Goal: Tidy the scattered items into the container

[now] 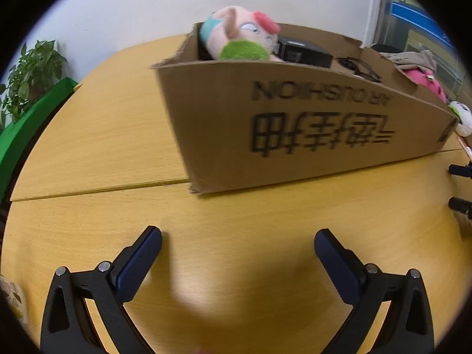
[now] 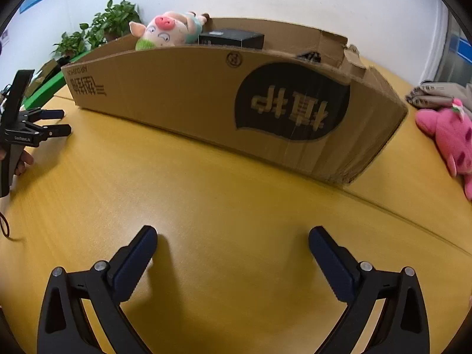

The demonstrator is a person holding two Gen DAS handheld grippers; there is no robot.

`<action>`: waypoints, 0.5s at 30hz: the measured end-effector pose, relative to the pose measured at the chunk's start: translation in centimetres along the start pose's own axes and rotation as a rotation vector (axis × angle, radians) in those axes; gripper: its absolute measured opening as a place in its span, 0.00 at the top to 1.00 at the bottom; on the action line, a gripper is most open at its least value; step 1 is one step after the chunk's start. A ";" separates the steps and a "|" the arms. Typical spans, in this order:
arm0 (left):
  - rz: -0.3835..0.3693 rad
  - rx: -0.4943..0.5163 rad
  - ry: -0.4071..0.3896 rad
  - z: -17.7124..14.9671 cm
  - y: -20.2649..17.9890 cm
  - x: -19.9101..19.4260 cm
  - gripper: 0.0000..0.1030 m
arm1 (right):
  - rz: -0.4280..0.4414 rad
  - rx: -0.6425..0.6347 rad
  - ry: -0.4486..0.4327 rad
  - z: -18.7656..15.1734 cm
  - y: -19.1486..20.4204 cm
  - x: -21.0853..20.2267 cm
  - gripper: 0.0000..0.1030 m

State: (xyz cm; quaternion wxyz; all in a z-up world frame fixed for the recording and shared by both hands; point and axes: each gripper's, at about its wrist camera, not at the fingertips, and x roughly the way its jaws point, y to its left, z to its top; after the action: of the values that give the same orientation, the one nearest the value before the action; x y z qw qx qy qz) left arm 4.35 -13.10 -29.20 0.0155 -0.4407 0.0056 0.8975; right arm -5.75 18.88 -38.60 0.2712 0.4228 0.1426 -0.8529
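Left wrist view: a yellow wooden table (image 1: pixel 236 221) fills the lower half of the frame, a seam running across it, with a long cardboard box (image 1: pixel 295 124) standing on it in the upper centre, its printed lettering upside down. Inside the box's left end, rising above the rim, lies a pink pig plush (image 1: pixel 239 34) with a green patch, and just beside it to the right a black box (image 1: pixel 303 51), then a tangle of black cable (image 1: pixel 358 67) further right. At the bottom of the frame the left gripper (image 1: pixel 237 242) hovers over bare table, its jaws spread wide with nothing between them. Right wrist view shows the same carton from its other long side, a dark speech-bubble logo on its face; at the right edge of that frame, outside the carton on the table, lies a bright pink plush (image 2: pixel 451 138), touching folded beige fabric (image 2: pixel 436 91) behind it. The right gripper (image 2: pixel 233 240) sits at bottom centre, jaws likewise wide apart and empty. A white-and-green plush (image 1: pixel 461 116) peeks past the carton's corner at the right edge of the left view. Potted plants (image 2: pixel 100 29) stand in the upper left.
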 end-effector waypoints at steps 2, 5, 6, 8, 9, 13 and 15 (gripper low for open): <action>-0.006 0.013 0.000 -0.8 0.4 -0.4 0.00 | -0.008 0.007 -0.005 -0.6 -0.4 0.6 0.00; -0.064 0.087 0.007 -1.2 1.8 -1.9 0.00 | -0.017 0.015 -0.020 -3.5 -0.7 0.1 0.00; -0.092 0.126 0.009 -1.6 2.1 -2.4 0.00 | -0.016 0.016 -0.020 -3.8 -1.0 -0.1 0.00; -0.120 0.170 0.012 -1.8 2.3 -3.2 0.00 | -0.010 0.011 -0.025 -5.3 -1.9 -1.0 0.00; -0.122 0.175 0.012 -2.1 2.6 -3.6 0.00 | -0.005 0.002 -0.024 -5.2 -2.0 -1.5 0.00; -0.116 0.178 0.018 -2.2 2.7 -4.4 0.00 | 0.000 -0.009 -0.018 -3.9 -2.3 -2.1 0.00; -0.113 0.180 0.021 -2.1 2.5 -4.6 0.00 | 0.004 -0.012 -0.010 -2.6 -2.3 -2.3 0.00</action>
State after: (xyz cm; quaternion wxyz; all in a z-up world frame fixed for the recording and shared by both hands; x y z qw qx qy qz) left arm 8.75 -15.77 -26.80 0.1053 -0.4467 0.0615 0.8864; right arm -4.33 22.77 -38.32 0.2762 0.4171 0.1453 -0.8536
